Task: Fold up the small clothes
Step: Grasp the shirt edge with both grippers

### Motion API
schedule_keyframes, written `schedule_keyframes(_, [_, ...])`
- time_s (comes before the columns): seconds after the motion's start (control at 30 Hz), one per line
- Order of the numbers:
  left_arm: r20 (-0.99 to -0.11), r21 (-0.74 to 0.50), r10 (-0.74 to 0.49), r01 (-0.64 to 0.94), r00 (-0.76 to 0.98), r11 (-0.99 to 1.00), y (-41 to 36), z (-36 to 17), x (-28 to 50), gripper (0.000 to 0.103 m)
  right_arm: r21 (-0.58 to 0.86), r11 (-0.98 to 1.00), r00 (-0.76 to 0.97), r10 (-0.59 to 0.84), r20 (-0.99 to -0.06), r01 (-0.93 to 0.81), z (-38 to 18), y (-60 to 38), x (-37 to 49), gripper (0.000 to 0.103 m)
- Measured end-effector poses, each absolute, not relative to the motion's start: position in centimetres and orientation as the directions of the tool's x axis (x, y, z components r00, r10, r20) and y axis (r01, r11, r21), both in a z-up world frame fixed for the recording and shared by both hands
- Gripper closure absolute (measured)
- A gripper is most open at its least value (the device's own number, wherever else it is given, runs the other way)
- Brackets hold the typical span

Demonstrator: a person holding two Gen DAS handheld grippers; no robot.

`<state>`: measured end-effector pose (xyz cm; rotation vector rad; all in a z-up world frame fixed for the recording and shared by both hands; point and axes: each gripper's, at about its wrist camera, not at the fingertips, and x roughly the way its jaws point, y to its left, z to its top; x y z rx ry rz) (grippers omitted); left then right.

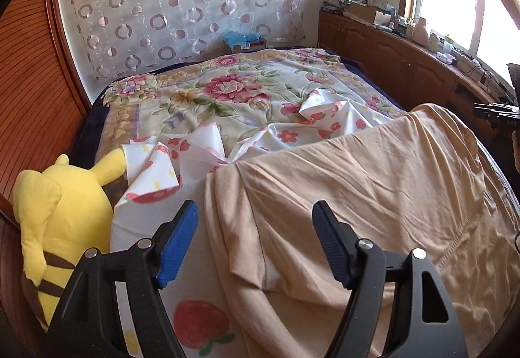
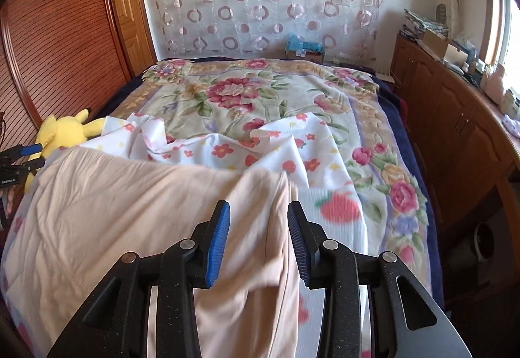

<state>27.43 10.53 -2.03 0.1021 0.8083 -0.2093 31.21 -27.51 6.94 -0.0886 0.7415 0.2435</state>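
Observation:
A beige garment [image 1: 357,189] lies spread on the near part of the bed; it also shows in the right wrist view [image 2: 130,195]. My left gripper [image 1: 255,211] is open above the garment's left edge, its blue pads [image 1: 177,247] wide apart. My right gripper [image 2: 258,211] is open over the garment's right edge, with a fold of the beige cloth lying between its pads [image 2: 217,244]. The left gripper also shows at the left edge of the right wrist view [image 2: 31,156]. The right gripper shows at the right edge of the left wrist view [image 1: 494,109].
A white strawberry-print sheet [image 1: 201,156] lies crumpled under and behind the garment, on a floral blanket [image 1: 227,88]. A yellow plush toy [image 1: 61,208] sits at the bed's left edge. A wooden wardrobe [image 2: 58,33] stands at left, a cluttered wooden cabinet [image 2: 455,91] at right.

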Motion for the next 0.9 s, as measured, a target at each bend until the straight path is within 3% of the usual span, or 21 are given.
schedule_keyframes(0.27, [-0.762,-0.038,-0.166,0.212,0.625,0.977,10.0,-4.2,25.4,0.03,0.071,0.962,0.638,0.228,-0.736,-0.262,3.5,-28.7,26.5,0.064])
schedule_keyframes(0.6, [-0.769,-0.1,-0.192,0.181,0.609,0.978,10.7,-4.9,24.6,0.031,0.075,0.975,0.648,0.195,-0.736,-0.208,2.4,-29.1,28.9,0.063])
schedule_keyframes(0.67, [-0.766,-0.137,-0.222,0.184,0.603,0.973,10.9,-4.9,24.7,0.044,0.054,0.977,0.672,0.182,-0.718,-0.206,2.3,-28.8,28.0,0.06])
schedule_keyframes(0.73, [-0.769,-0.166,-0.247,0.189,0.589,0.968,10.8,-5.1,24.9,0.051,0.035,0.977,0.677,0.17,-0.716,-0.209,1.6,-27.6,28.5,0.059])
schedule_keyframes(0.9, [-0.785,-0.156,-0.228,0.172,0.576,0.973,10.4,-5.5,25.4,0.052,0.035,0.977,0.675,0.173,-0.717,-0.212,1.3,-27.7,28.4,0.058])
